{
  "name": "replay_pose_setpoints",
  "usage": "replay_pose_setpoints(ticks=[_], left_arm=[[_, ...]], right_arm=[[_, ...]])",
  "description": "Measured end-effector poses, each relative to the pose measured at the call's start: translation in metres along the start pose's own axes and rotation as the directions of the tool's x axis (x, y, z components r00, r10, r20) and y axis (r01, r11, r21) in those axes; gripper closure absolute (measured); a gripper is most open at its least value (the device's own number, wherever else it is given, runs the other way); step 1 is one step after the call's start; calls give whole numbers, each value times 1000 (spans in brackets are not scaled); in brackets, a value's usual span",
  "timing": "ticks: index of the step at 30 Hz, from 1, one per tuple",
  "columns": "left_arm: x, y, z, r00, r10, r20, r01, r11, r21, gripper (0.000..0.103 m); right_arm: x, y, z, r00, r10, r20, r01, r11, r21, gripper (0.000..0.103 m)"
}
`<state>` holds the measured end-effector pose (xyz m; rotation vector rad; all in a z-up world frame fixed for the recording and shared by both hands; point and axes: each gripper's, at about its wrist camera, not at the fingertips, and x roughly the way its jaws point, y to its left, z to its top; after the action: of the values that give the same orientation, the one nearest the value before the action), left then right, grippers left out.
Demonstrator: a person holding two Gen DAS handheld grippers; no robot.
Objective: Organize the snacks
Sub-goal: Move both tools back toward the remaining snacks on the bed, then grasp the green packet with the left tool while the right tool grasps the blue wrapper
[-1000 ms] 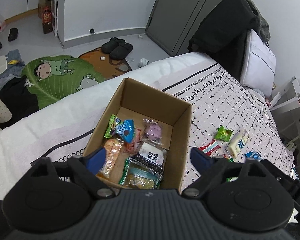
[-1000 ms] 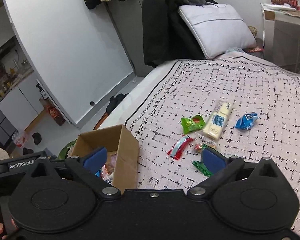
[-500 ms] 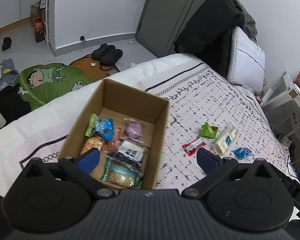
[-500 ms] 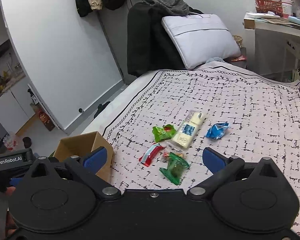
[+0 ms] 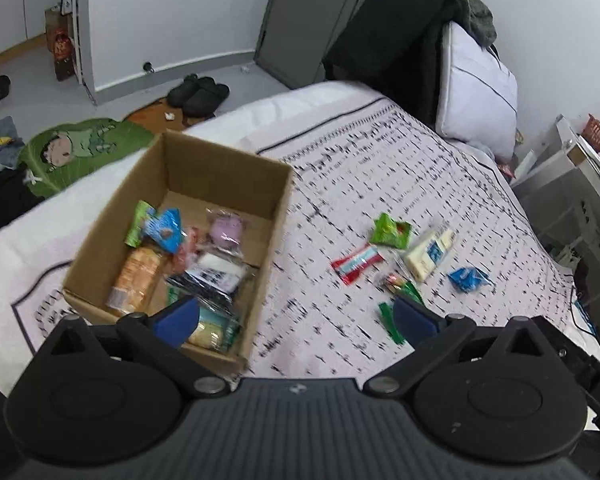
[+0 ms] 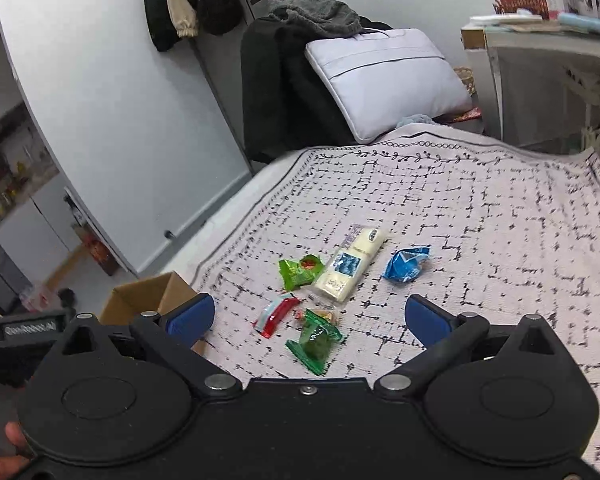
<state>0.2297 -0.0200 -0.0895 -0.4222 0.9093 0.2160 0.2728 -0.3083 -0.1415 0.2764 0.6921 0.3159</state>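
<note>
A cardboard box (image 5: 236, 168) (image 6: 140, 300) sits on the patterned bedspread and holds several snack packets. To its right lie loose snacks: a green packet (image 5: 390, 232) (image 6: 300, 270), a red and white stick (image 5: 356, 262) (image 6: 276, 314), a cream bar pack (image 5: 428, 254) (image 6: 352, 264), a blue packet (image 5: 468, 278) (image 6: 406, 262) and a dark green packet (image 6: 316, 340) (image 5: 390, 318). My left gripper (image 5: 296, 318) is open between box and snacks, holding nothing. My right gripper (image 6: 310, 318) is open above the dark green packet, nothing pressed between its pads.
A white pillow (image 6: 384, 84) and dark clothes (image 6: 280, 92) lie at the head of the bed. A desk with shelves (image 6: 548, 52) stands to the right. Slippers (image 5: 198, 90) and a green cartoon mat (image 5: 76, 152) are on the floor beyond the bed edge.
Both grippers have shifted right, away from the box and toward the loose snacks. The box slid left in both views; the snack group now sits between the right gripper's fingers.
</note>
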Motion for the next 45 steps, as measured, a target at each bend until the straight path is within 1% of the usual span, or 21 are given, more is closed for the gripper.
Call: replay_pose_setpoints(ticks=[6, 9, 14, 17, 20, 24, 27, 30, 34, 40, 42, 43, 45], left_arm=[[10, -19, -10, 1000, -8, -12, 8, 1000, 20, 1], [17, -27, -14, 1000, -19, -23, 20, 1000, 20, 1], [27, -37, -19, 1000, -17, -22, 17, 1000, 24, 1], [35, -45, -24, 1000, -20, -12, 21, 999, 28, 1], [47, -52, -28, 1000, -25, -19, 26, 999, 23, 3], [62, -66, -34, 999, -26, -26, 27, 999, 31, 5], [73, -76, -37, 999, -41, -28, 42, 999, 27, 8], [86, -86, -37, 998, -41, -44, 42, 999, 29, 11], [106, -97, -38, 997, -40, -65, 42, 999, 26, 18], [137, -110, -38, 995, -22, -99, 24, 1000, 13, 20], [145, -112, -37, 994, -18, -104, 19, 1000, 10, 22], [150, -112, -36, 994, -12, -109, 13, 1000, 4, 26], [159, -113, -35, 992, 0, -125, -1, 1000, -8, 38]], right_arm=[[9, -21, -5, 999, 24, -22, -22, 997, 70, 0], [16, -31, -7, 999, 13, -45, -8, 994, 107, 0], [29, -47, -8, 995, 41, -90, -24, 983, 183, 0], [38, -52, -9, 994, 13, -106, 7, 982, 188, 0], [46, -59, -11, 993, 26, -114, -1, 977, 212, 0], [56, -67, -10, 993, 20, -118, 7, 974, 228, 0], [62, -73, -8, 993, 23, -113, 6, 970, 244, 0], [68, -79, -6, 994, 9, -106, 17, 969, 247, 0], [80, -91, 0, 995, 15, -101, 14, 961, 275, 1], [102, -102, 3, 993, 28, -115, 7, 957, 290, 1], [109, -104, 4, 992, 32, -123, 5, 956, 294, 2], [114, -104, 4, 991, 35, -127, 4, 955, 296, 2], [121, -106, 6, 991, 37, -132, 4, 954, 298, 4]])
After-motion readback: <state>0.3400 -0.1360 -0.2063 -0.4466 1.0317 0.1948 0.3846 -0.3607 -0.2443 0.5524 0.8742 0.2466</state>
